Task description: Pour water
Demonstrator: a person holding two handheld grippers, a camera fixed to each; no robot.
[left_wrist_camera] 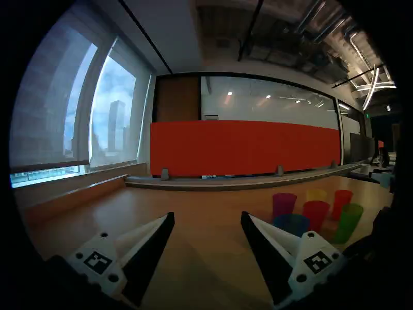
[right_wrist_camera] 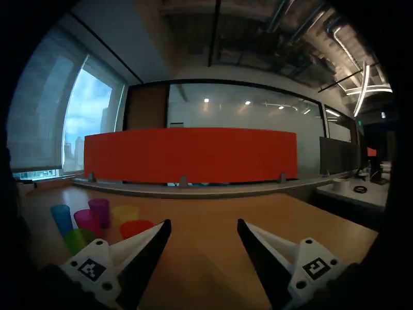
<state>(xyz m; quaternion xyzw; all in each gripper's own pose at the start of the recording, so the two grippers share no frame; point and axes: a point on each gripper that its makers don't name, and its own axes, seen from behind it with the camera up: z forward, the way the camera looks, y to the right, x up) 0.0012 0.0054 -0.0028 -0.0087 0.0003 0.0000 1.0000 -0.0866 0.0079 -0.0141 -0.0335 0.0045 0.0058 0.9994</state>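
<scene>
While the left gripper [left_wrist_camera: 207,221] and the right gripper [right_wrist_camera: 204,226] both hang spread wide with nothing between their fingers, six cups [left_wrist_camera: 315,213] stand clustered on the wooden table [left_wrist_camera: 206,199], between the two grippers. One each: purple, yellow, orange, red, blue, green. All are upright, translucent plastic, close together.
</scene>
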